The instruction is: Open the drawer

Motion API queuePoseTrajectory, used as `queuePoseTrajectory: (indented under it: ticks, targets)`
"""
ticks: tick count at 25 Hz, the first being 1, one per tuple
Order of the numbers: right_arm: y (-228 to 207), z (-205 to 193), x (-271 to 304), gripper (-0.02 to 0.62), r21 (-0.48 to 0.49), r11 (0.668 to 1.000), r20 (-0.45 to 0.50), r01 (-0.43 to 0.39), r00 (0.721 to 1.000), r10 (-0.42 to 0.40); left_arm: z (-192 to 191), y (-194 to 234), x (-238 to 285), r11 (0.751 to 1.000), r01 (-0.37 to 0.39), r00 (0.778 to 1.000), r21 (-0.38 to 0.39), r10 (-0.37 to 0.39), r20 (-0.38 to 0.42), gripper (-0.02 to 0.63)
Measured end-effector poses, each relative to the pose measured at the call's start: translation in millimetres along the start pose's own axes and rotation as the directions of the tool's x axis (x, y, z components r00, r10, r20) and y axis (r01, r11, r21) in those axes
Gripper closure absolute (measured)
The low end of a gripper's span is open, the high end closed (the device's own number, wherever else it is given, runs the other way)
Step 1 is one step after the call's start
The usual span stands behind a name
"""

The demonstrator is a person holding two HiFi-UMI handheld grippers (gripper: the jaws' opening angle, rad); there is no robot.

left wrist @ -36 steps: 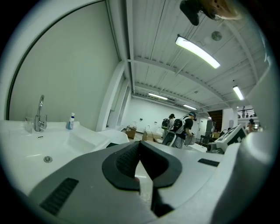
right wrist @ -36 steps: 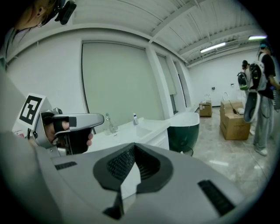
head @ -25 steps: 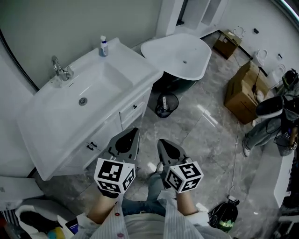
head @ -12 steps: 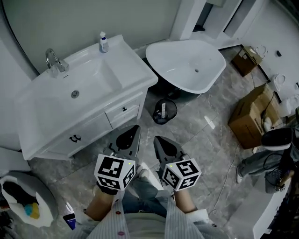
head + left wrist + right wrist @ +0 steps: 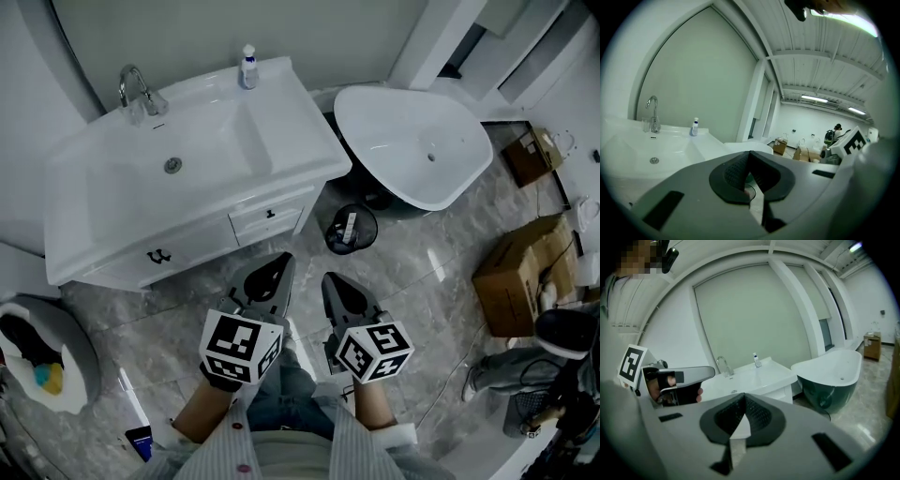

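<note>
A white vanity (image 5: 122,192) with a sink stands ahead of me in the head view. Its small drawer (image 5: 253,225) sits flush under the counter's right end, with a dark knob (image 5: 270,214). My left gripper (image 5: 273,266) hovers over the floor just below the drawer, apart from it, jaws shut and empty. Beside it, my right gripper (image 5: 335,285) is also shut and holds nothing. The left gripper view shows the left gripper (image 5: 749,157) with the sink top (image 5: 656,150) beyond it. In the right gripper view the right gripper (image 5: 743,400) points toward the vanity (image 5: 764,376).
A white bathtub (image 5: 412,145) stands right of the vanity, with a black waste bin (image 5: 350,230) between them on the marble floor. A soap bottle (image 5: 247,67) and a faucet (image 5: 139,92) sit on the counter. Two cabinet-door handles (image 5: 157,255) sit left of the drawer. Cardboard boxes (image 5: 520,277) lie at the right.
The view has swung toward the vanity, which now lies square ahead instead of off to the left. Both grippers have come closer to the drawer front and stay shut.
</note>
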State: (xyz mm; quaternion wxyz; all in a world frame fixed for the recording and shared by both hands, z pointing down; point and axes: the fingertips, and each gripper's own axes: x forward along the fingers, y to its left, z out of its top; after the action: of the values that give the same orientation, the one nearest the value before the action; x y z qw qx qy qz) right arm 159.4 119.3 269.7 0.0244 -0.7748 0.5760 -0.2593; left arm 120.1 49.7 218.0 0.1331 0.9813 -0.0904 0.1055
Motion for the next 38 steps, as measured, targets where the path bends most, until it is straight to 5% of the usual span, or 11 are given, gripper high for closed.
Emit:
queuePoseTrajectory:
  ticks: [12,25,38]
  targets:
    - [8,25,79,0.586,-0.037,0.997,-0.03,-0.074,0.997,0.073,12,74,27,0.995,-0.099,0.995,-0.017,0.099,0.008,0.591]
    - [10,-1,144,0.586,-0.098,0.984,-0.149,-0.15,0.98,0.134,-21,124,23,0.969,-0.237,0.971,-0.075,0.234,-0.038,0.591]
    - [-11,-37,196,0.586,-0.233,0.918,-0.288,-0.32,0.925,0.249,-67,147,30,0.861,-0.476,0.878,-0.179,0.476,-0.044,0.591]
